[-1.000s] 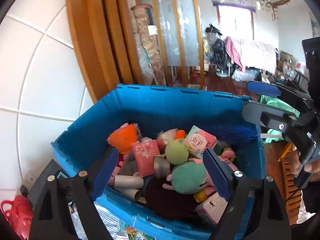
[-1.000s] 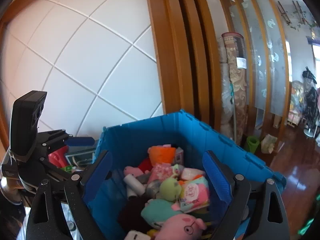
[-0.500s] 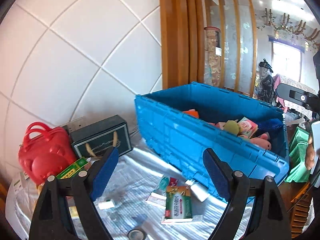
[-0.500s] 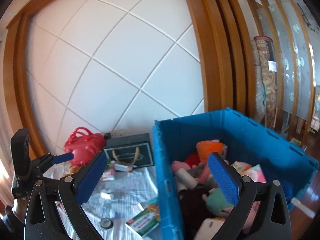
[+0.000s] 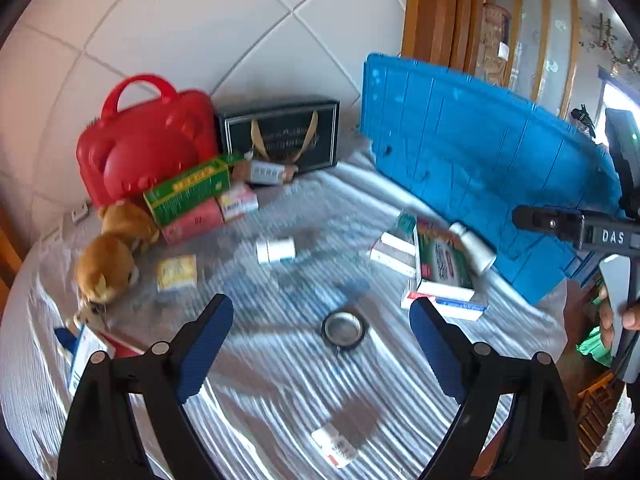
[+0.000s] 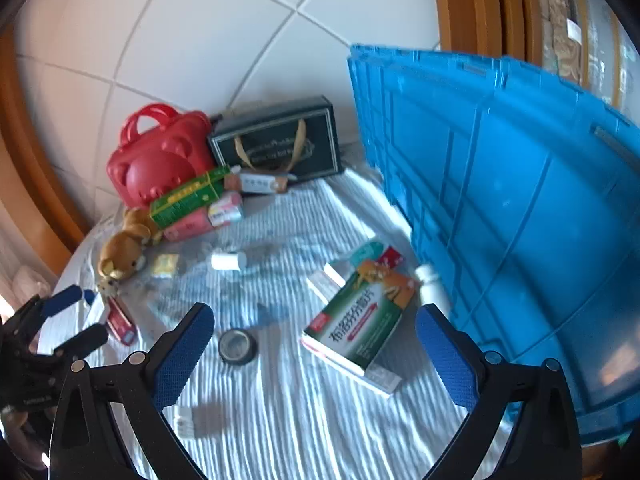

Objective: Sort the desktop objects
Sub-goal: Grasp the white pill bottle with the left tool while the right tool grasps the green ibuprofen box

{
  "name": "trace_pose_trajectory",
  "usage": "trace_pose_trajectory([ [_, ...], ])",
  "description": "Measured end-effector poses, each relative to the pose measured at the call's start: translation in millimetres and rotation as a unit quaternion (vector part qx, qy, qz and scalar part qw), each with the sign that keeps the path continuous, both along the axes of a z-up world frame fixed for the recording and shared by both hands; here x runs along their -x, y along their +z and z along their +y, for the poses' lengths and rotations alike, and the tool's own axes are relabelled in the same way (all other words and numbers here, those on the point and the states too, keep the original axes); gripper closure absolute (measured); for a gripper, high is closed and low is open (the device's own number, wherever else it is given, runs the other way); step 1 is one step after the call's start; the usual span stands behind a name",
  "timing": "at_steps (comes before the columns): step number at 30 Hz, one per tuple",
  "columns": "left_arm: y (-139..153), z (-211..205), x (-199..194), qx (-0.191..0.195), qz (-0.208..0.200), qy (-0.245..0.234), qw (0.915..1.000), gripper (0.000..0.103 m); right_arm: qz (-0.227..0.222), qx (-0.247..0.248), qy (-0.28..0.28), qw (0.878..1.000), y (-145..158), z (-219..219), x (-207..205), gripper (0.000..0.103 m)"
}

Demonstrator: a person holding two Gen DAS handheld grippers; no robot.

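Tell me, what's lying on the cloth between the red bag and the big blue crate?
A dark gift box stands between the red bag and the blue crate, against the wall; the right wrist view shows it best.

You have a blue crate (image 6: 520,208) standing at the right of the desk (image 6: 280,400), its ribbed wall toward you. Just beside that wall lie a green-and-orange box (image 6: 360,320), flat on other boxes, and a white bottle (image 6: 430,286) on its side. A small round tin (image 6: 237,346) sits near the middle. At the back stand a red bear-shaped case (image 5: 148,144) and a dark gift box (image 5: 280,136), with a green box (image 5: 188,190), pink boxes and a brown plush toy (image 5: 108,256) in front of the case.
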State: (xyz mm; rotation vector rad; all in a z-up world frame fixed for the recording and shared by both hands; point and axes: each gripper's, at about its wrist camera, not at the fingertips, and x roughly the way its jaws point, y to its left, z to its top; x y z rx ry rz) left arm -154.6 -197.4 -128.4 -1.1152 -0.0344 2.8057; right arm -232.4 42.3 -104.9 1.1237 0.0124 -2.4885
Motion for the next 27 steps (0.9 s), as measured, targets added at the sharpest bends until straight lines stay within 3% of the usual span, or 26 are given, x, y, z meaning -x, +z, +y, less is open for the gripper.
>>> trace_pose_trajectory([
  [4,-37.5,2.7,-12.7,-0.004,-0.040,0.009,0.9992,0.012,-0.040,-0.020,-0.013,0.999,-33.9,-3.8,17.2,0.001],
  [10,-102.9,20.2,-31.0,-0.012,-0.115,-0.001,0.9933,0.012,-0.060,-0.056,-0.009,0.997,-61.6,-10.1,29.2,0.001],
  [14,-132.7,25.3,-35.3,-0.025,-0.136,0.006,0.9904,0.018,-0.089,-0.066,-0.018,0.994,-85.7,-7.5,43.6,0.001],
  [18,-154.5,25.5,-30.1,-0.035,-0.164,0.012,0.9858,0.048,-0.105,-0.074,-0.029,0.991,-103.3,-7.9,59.6,0.001],
  [19,-152.8,26.2,-32.2,-0.029,-0.148,0.014,0.9885,0.059,-0.111,-0.074,-0.033,0.991,-107.3,-7.8,63.4,0.001],
  [21,-152.9,27.3,-29.7,-0.018,-0.151,0.015,0.9883,0.072,-0.119,-0.073,-0.042,0.989,-113.6,-8.2,70.5,0.001],
  [27,-154.7,28.4,-26.6,-0.013,-0.151,0.009,0.9884,0.074,-0.137,-0.070,-0.073,0.985,-130.7,-10.1,92.5,0.001],
])
